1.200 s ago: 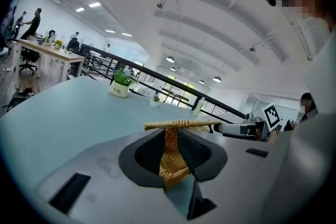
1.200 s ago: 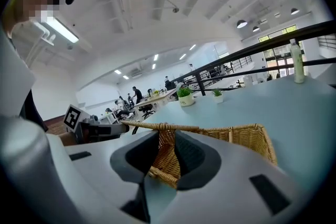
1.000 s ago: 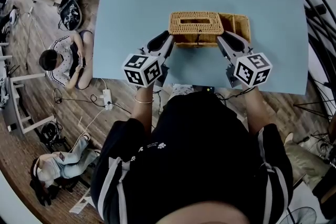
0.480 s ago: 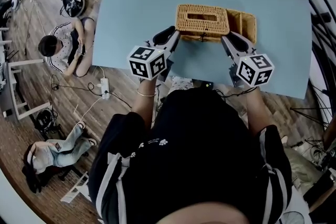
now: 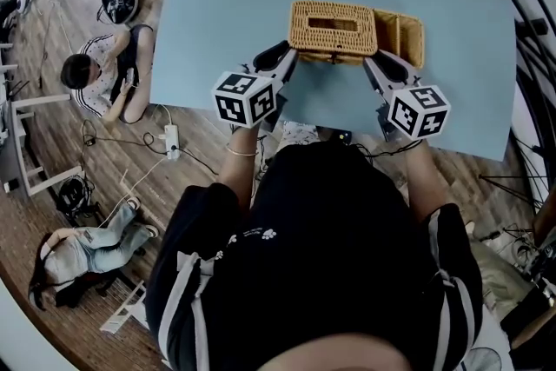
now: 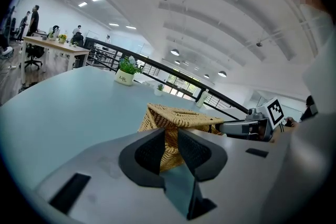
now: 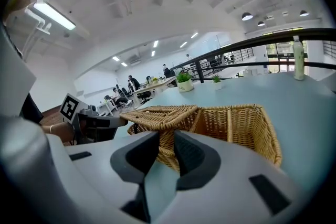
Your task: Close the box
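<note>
Over the near half of the tabletop (image 5: 217, 4), the left gripper (image 5: 287, 57) pointed away from the person. Its 2 jaws were drawn close but not shut: a narrow slot stood between the pads and nothing sat in it, with only wicker showing beyond the tips. Those tips were at the left front corner of the lid (image 5: 333, 24), touching it or just short of it; which one could not be told. The right gripper (image 5: 372, 62) matched it, its jaws also parted by a slim gap and empty, its tips at the lid's right front corner.

The lid, with 1 slot in its top, lay on the box (image 5: 407, 37) but was shifted toward the box's left end, so the right compartment was uncovered. Box and lid both ran left to right, parallel to the tabletop's near edge, straight ahead of the grippers. Judging by that offset, the lid had to travel right to close the box. The left gripper stood on the side fit to push it, though neither gripper was clearly nearer.

A pot (image 6: 125, 77) toward the far edge bore a short word, perhaps "Life", not surely legible. The left gripper's cube (image 5: 247, 98) showed only square black-and-white markers, with no text.
</note>
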